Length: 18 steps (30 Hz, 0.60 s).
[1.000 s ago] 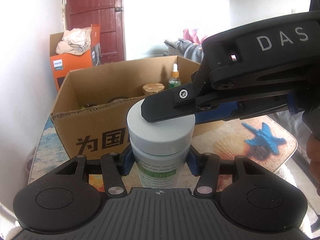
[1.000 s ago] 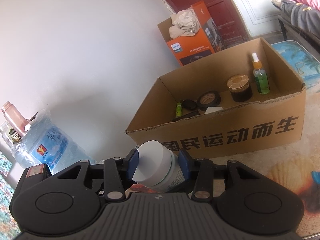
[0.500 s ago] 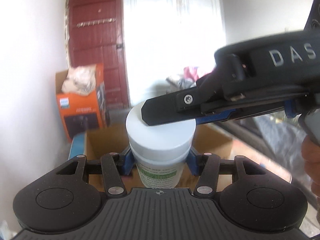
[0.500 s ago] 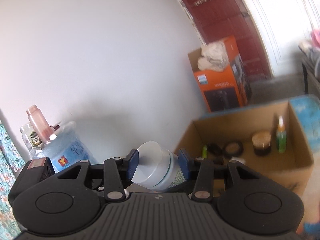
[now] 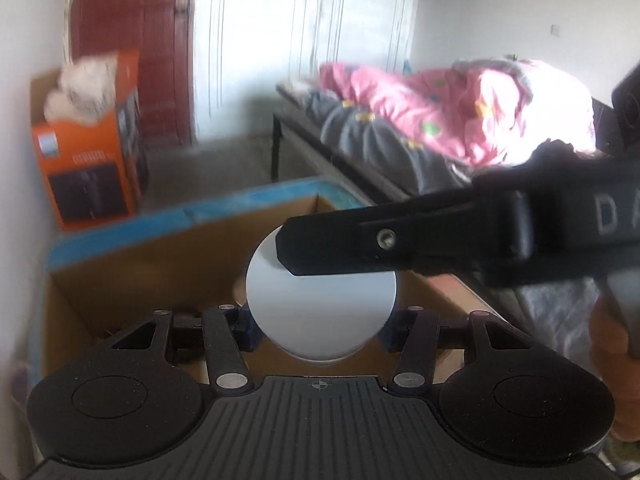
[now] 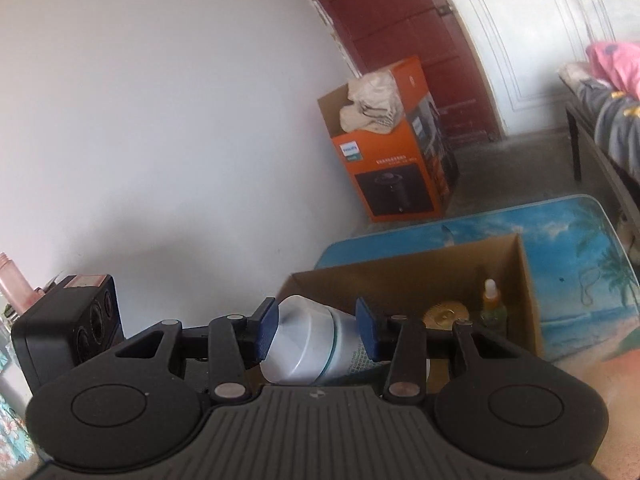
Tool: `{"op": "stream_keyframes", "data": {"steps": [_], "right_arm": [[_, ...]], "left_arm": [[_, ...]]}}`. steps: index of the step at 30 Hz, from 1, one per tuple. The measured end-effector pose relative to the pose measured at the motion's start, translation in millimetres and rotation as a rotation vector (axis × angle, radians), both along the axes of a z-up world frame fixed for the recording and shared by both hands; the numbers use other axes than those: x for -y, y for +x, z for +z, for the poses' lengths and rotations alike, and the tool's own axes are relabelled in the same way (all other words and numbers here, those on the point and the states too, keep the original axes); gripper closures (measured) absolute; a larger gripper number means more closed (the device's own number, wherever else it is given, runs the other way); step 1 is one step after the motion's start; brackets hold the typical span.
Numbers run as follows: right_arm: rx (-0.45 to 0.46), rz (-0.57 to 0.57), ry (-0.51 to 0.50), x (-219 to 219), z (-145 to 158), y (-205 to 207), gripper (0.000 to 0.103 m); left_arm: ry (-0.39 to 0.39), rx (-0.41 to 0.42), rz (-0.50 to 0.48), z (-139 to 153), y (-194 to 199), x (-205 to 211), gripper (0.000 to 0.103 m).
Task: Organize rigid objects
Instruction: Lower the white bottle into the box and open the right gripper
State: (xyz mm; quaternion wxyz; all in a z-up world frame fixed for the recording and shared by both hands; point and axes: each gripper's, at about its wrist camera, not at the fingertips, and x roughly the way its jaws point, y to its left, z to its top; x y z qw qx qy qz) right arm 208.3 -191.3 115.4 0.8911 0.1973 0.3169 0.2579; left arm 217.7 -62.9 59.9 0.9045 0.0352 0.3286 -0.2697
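A white jar with a pale lid [image 5: 320, 304] hangs in the air over the open cardboard box [image 5: 160, 264], held from two sides. My left gripper [image 5: 320, 332] is shut on its body, blue pads against both sides. My right gripper [image 6: 316, 332] is shut on the jar [image 6: 308, 344] near its lid, and one of its black fingers [image 5: 360, 248] crosses the lid from the right in the left wrist view. The jar lies tilted in the right wrist view, label end towards the box [image 6: 400, 280].
Inside the box stand a brown-lidded jar [image 6: 446, 312] and a green dropper bottle [image 6: 492, 308]. The box sits on a beach-print table top [image 6: 580, 260]. An orange carton [image 6: 392, 160] stands by the red door, a bed with pink bedding [image 5: 460, 112] to the right.
Both grippers have risen and carried the jar from in front of the box to above its opening. The jar now tips more towards the box.
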Motion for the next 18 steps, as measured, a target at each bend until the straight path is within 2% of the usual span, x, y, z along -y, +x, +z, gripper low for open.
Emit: {"op": "stream_keyframes", "data": {"steps": [4,8,12,16,18], "right_arm": [[-0.080,0.006,-0.004,10.7,-37.3,25.0,0.058],[-0.101,0.014,-0.024,14.0,-54.4,38.2,0.058],[-0.116,0.020,-0.024,18.8,-63.3,45.3,0.057],[-0.086,0.007,-0.073,20.9,-63.6,45.6,0.056],[-0.067,0.004,-0.088,20.4,-63.4,43.5,0.055]], "left_arm": [[0.019,-0.133,0.002,-27.6,29.9,9.0,0.050],[0.085,-0.189,-0.005,-33.9,43.4,9.7,0.050],[0.114,-0.239,-0.012,-32.6,54.2,11.3,0.050],[0.088,-0.315,0.011,-36.5,65.8,6.1,0.050],[0.085,-0.324,0.014,-36.0,67.6,5.2,0.050]]}}
